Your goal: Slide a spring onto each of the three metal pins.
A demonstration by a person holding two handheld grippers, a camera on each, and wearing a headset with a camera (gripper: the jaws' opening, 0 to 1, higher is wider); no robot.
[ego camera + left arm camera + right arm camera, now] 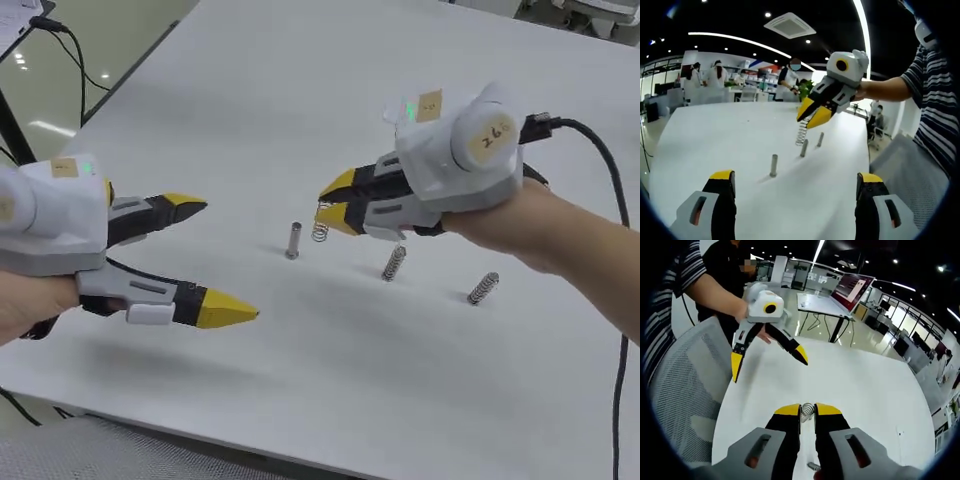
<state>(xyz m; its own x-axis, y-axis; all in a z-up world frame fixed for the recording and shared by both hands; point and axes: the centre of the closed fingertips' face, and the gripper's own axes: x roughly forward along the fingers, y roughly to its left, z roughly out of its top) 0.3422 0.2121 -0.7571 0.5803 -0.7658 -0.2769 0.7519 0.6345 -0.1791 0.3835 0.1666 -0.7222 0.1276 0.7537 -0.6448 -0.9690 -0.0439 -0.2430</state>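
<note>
A white table [300,90] filled the head view, and two yellow-tipped grippers were held above it. The left gripper [215,260] hovered over the near left part of the table with its jaws spread wide and nothing between them. The right gripper [325,205], gripped in a person's hand [500,225], reached in from the right. Its jaws were closed almost completely on the upper end of a small metal spring [320,232], which hung down from the tips. In the right gripper view, the coil sat pinched between the two yellow tips. A bare pin [293,241] stood upright on the table just to the left of the hanging spring. Whether the spring's lower end touched the table could not be told. To the right stood a second pin [394,263] and, farther right, a third pin [483,288], each with a spring coiled around it. A black cable [600,160] ran from the right gripper along the table's right side. The right gripper view showed a grey mesh chair [680,390] beside the table.
</note>
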